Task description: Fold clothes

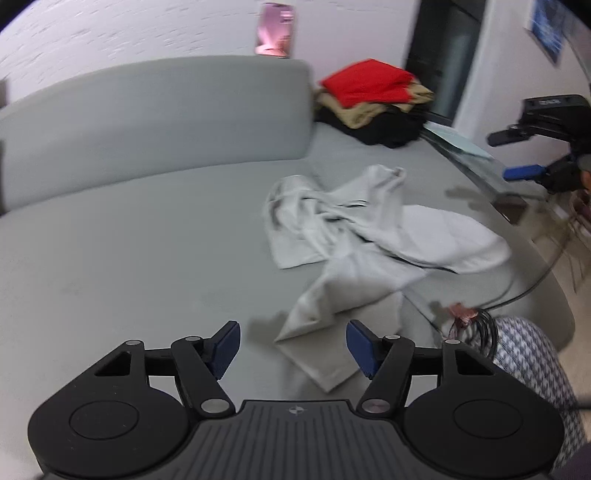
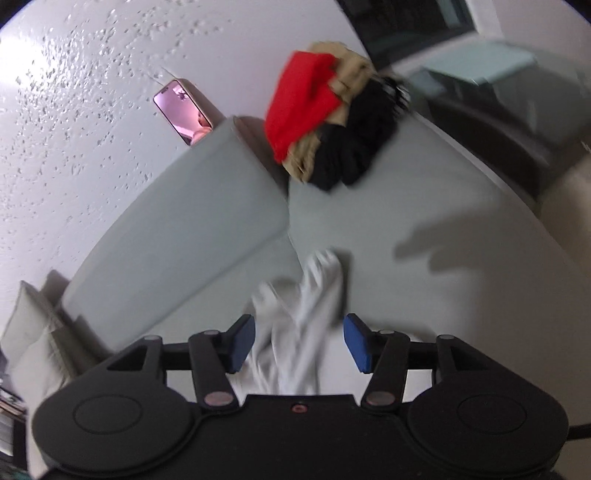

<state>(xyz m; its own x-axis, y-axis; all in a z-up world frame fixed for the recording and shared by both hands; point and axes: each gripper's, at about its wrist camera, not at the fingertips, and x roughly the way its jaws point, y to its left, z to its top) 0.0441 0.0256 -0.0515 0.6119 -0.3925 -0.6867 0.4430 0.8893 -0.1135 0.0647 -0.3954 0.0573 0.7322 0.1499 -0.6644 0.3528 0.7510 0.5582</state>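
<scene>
A crumpled light grey garment (image 1: 354, 236) lies on the grey sofa seat (image 1: 129, 266), one long end reaching toward me. My left gripper (image 1: 291, 347) is open and empty, hovering just above that near end. My right gripper (image 2: 299, 345) is open, above the garment's far part (image 2: 303, 325), which blurs between its fingers. The right gripper also shows at the right edge of the left wrist view (image 1: 532, 162), held above the sofa's edge.
A pile of red, tan and black clothes (image 1: 373, 103) sits at the sofa's far corner, also in the right wrist view (image 2: 332, 122). A phone (image 1: 275, 29) leans on the wall above the backrest (image 1: 155, 122). A glass table (image 1: 465, 151) and cables (image 1: 480, 321) lie right.
</scene>
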